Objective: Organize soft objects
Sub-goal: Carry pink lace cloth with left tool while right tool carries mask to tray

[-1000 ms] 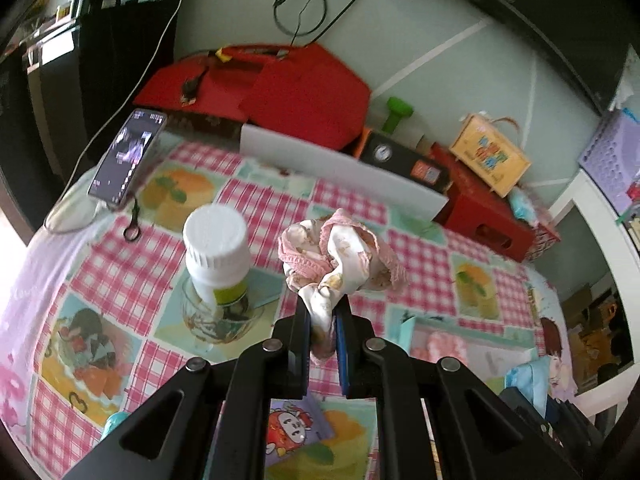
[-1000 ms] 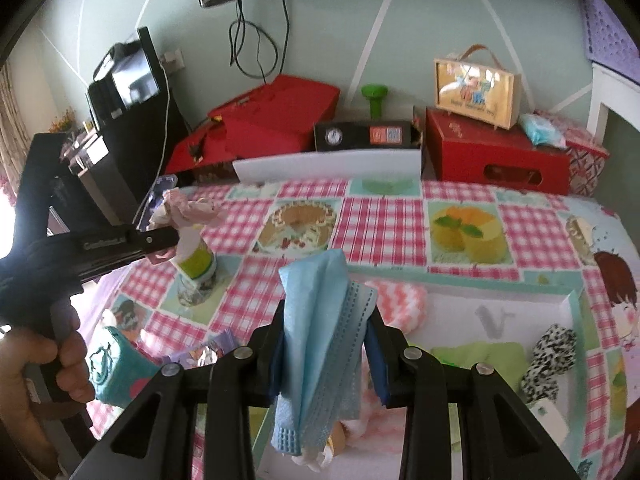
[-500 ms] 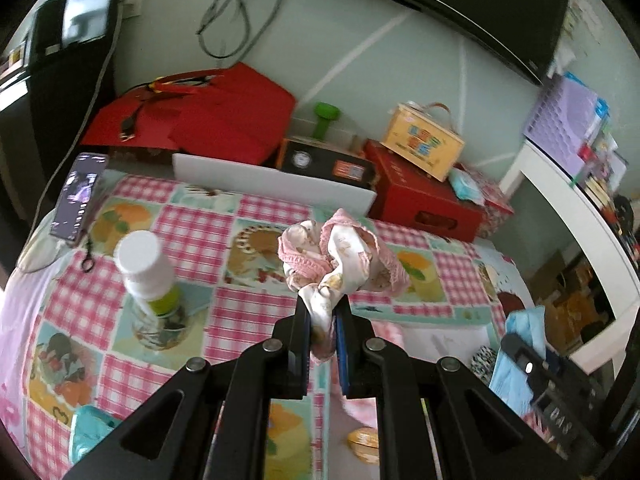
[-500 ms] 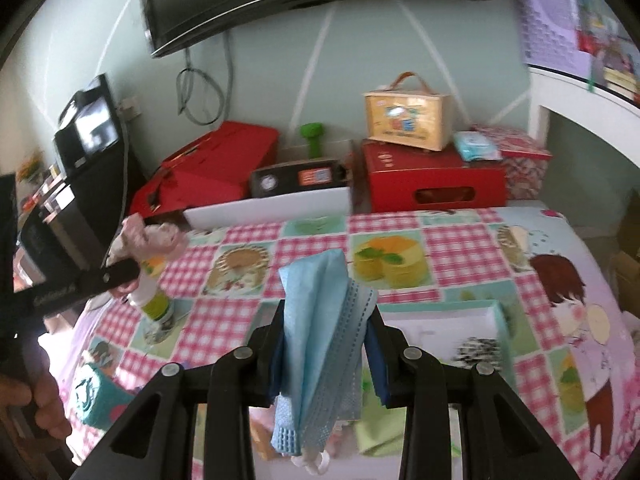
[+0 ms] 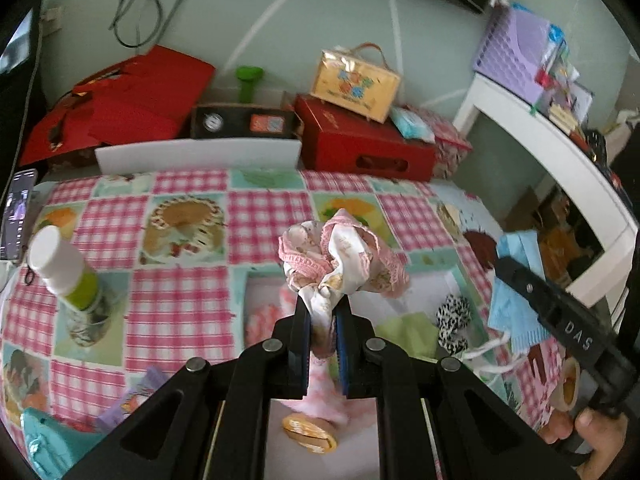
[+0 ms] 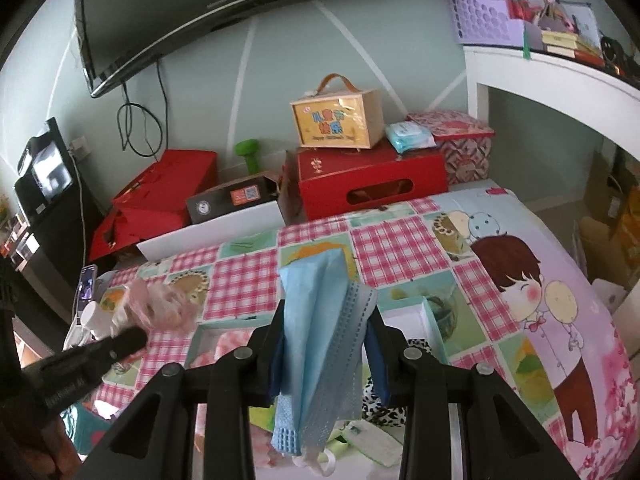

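Jaws of the left gripper (image 5: 322, 320) are pressed tight on a crumpled bundle of white printed fabric (image 5: 340, 256) edged with pink lace, its ruffled bulk puffing out above the black fingers. Those of the right gripper (image 6: 326, 344) pinch a folded pale blue face mask (image 6: 320, 328), pleated and papery, with a white elastic loop dangling below. Both bundles hang over a shallow white tray (image 5: 256, 280) with a mint rim on the tabletop (image 5: 180, 296), which is covered by a glossy pink gingham cloth with cartoon panels. Inside the tray lie a fuzzy pink item (image 5: 260, 316), a green cloth (image 5: 408, 330) and a black-and-white spotted scrunchie (image 5: 452, 316). A round-capped white bottle (image 5: 64, 264) stands left of it.
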Demonstrator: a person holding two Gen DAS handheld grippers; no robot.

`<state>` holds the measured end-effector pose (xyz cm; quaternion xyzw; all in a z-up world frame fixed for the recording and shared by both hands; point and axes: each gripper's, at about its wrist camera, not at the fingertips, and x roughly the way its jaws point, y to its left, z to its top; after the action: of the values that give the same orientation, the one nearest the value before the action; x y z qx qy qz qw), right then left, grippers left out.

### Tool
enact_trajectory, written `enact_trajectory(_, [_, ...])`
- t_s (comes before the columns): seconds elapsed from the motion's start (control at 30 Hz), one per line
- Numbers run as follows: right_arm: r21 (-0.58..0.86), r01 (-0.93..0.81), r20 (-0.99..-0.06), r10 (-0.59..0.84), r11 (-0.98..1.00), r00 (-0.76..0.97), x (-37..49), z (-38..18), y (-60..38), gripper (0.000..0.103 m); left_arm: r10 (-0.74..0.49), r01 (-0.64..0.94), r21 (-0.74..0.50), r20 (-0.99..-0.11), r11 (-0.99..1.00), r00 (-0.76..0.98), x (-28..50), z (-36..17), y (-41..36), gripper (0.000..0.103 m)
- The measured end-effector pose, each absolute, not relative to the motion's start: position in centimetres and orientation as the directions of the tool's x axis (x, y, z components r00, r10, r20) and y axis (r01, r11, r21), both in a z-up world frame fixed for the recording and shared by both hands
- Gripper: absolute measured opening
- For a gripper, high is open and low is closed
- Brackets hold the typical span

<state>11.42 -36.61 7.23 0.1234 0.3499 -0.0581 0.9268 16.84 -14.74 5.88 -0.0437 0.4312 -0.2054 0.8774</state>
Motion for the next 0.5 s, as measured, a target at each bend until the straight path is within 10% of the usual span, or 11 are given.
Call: enact_trajectory(0.5, [0.148,0.161,-0.765,0.010,0.976,0.644,14.9,2.3,-34.6,0.037,-0.340,0.288,-0.228,-0.831,0.930,0.440,19.2,-0.4,-16.2,0.011])
